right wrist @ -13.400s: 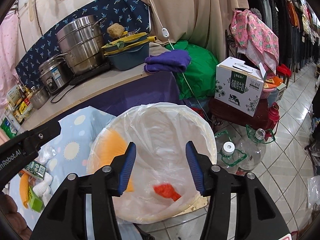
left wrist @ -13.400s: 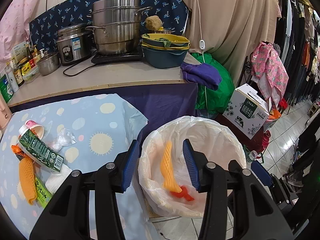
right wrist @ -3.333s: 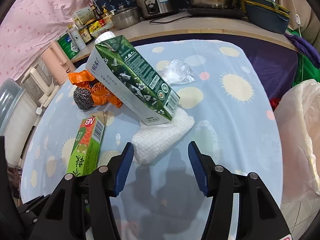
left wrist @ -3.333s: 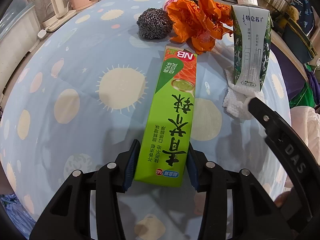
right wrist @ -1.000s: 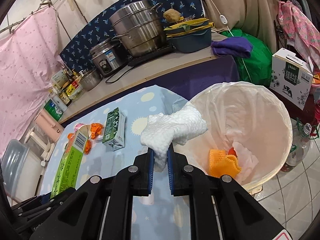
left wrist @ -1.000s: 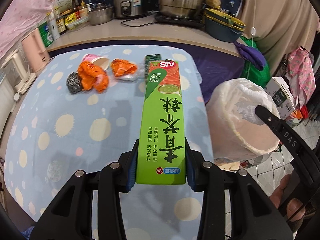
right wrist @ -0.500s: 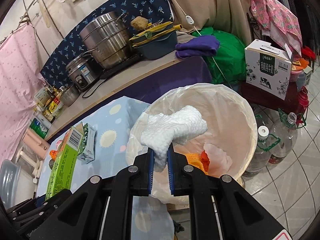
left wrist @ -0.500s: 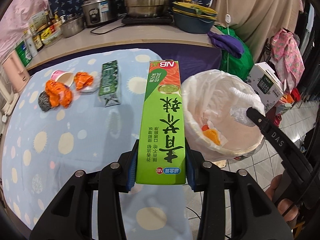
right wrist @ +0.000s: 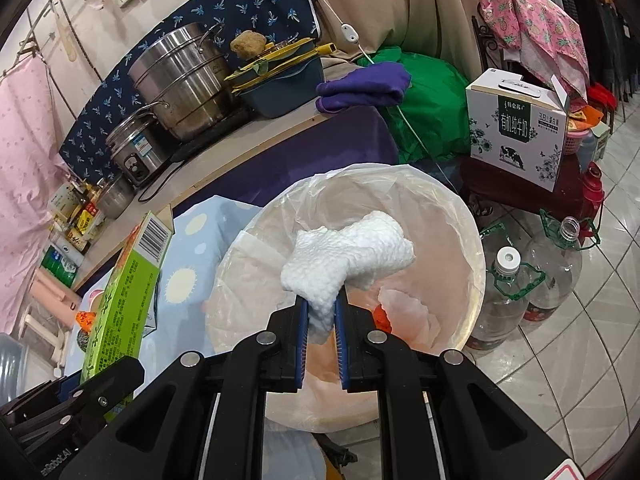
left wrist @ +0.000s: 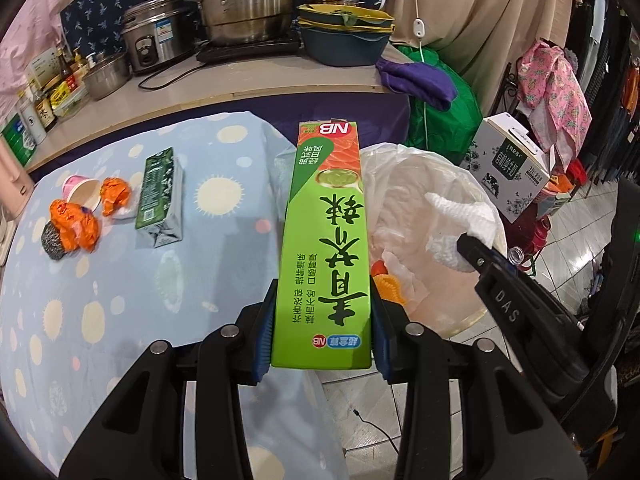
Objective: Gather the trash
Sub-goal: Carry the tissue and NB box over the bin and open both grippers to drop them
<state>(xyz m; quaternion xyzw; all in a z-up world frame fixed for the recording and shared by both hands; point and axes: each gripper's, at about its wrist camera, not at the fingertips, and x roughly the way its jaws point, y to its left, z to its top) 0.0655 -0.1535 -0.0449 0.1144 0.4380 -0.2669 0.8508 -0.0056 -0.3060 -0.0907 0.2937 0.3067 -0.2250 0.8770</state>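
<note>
Right wrist view: the right gripper pinches a crumpled white paper towel between nearly closed blue pads, the wad hanging directly over the open mouth of the bag-lined trash bin. Held there, the towel looks ready to fall straight in once the jaws part. Orange and red scraps already lie at the bottom of the liner.

In the left wrist view, the left gripper clamps the lower end of a long green carton, jaws set partway to the box's width. The carton juts forward, its far end over the table's edge and level with the bin's near rim, apparently next in line for the drop. The right tool's black arm and its towel occupy the bin's right side, so the two loads could crowd each other; the carton's length may also need tipping to clear the rim.

More trash waits on the spotted tablecloth: a dark green milk carton lying on its side, crumpled orange wrappers, a pink cup and a steel scourer, all well apart from the bin. Behind stand steel pots on a counter; empty plastic bottles and a white milk box sit just beside the bin on the tiled floor.
</note>
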